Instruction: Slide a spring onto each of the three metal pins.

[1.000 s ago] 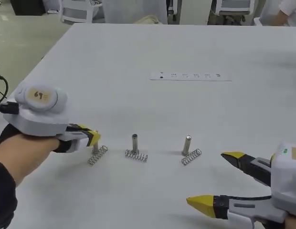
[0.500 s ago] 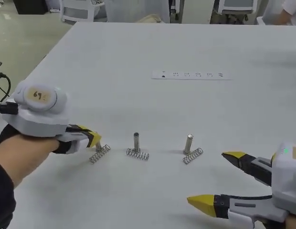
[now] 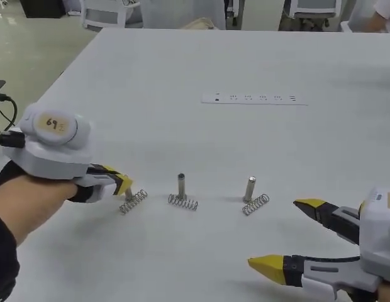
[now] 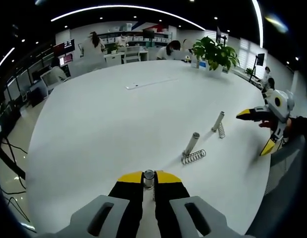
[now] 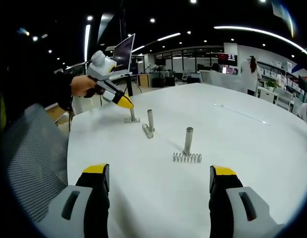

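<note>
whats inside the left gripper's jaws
The top of the leftmost pin shows, clamped between the left gripper's jaws. Its shaft below is covered by the jaws. A spring lies beside it, not yet on it.

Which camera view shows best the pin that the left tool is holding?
The left gripper view: the top of the pin sits close up between the yellow tips of the left tool. In the head view that tool mostly hides the pin; in the right gripper view it is small and far.
</note>
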